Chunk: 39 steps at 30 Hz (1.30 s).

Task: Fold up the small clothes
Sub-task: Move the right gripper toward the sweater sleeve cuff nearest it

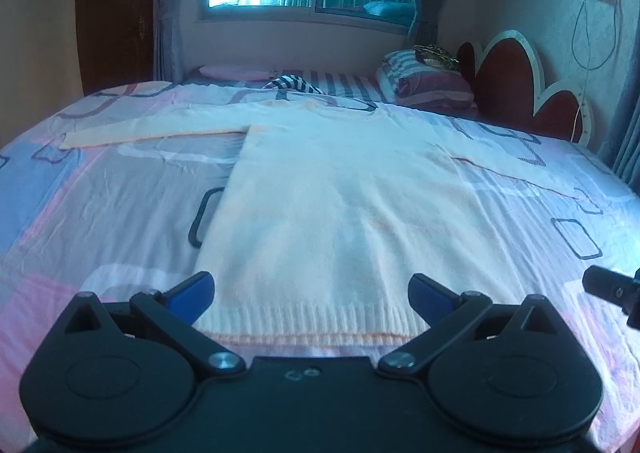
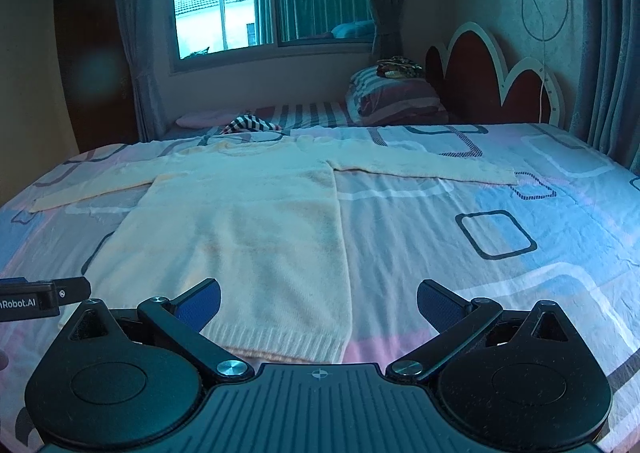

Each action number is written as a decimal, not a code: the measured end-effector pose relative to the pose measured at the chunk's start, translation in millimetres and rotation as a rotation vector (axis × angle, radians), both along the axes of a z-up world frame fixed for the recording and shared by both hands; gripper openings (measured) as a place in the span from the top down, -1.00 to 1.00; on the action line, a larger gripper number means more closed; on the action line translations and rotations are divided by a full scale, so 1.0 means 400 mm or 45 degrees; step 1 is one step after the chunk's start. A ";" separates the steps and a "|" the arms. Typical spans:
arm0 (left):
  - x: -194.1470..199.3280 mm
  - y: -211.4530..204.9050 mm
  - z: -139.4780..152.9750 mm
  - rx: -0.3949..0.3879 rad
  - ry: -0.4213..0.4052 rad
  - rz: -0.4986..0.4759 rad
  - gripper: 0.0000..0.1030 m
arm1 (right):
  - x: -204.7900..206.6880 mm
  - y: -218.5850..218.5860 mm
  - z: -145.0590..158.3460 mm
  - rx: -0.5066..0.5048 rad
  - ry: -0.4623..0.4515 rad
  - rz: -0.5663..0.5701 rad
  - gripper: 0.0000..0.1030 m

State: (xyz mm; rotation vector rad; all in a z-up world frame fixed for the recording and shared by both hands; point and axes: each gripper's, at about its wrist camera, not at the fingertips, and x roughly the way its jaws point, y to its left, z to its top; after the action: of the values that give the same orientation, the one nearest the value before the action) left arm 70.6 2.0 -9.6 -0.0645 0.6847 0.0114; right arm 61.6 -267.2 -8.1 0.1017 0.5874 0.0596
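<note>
A cream knit sweater lies flat on the bed with both sleeves spread out sideways, hem toward me. It also shows in the right wrist view. My left gripper is open and empty, hovering over the hem's middle. My right gripper is open and empty, over the hem's right corner and the bare sheet beside it. The right gripper's tip shows at the right edge of the left wrist view; the left gripper's body shows at the left edge of the right wrist view.
The bed sheet is pink, blue and white with square outlines. A striped pillow and a dark striped garment lie at the far end by a red headboard. A window and curtains stand behind.
</note>
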 end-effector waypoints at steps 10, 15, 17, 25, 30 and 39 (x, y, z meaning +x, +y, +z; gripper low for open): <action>0.128 -0.036 -0.017 0.020 0.016 -0.065 -0.99 | 0.125 -0.058 -0.011 0.004 0.012 -0.055 -1.00; 0.185 -0.062 -0.031 0.094 -0.033 -0.084 -0.99 | 0.193 -0.102 -0.028 0.001 0.029 -0.100 -1.00; 0.214 -0.066 -0.038 0.087 -0.038 -0.073 -0.99 | 0.223 -0.119 -0.034 -0.002 0.035 -0.119 -1.00; 0.358 -0.070 -0.084 0.080 0.088 -0.077 -0.99 | 0.343 -0.190 -0.055 -0.001 0.039 -0.186 -1.00; 0.435 -0.067 -0.099 0.082 0.067 -0.037 -0.93 | 0.413 -0.246 -0.067 0.009 0.024 -0.241 -1.00; 0.561 -0.063 -0.115 0.168 0.058 0.020 -0.99 | 0.580 -0.376 -0.119 0.017 -0.028 -0.371 -1.00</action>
State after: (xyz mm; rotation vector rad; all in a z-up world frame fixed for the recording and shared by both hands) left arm 295.0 -23.2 -55.5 0.0570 0.7278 0.0730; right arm 293.4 -417.7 -55.7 0.1983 0.5451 -0.2180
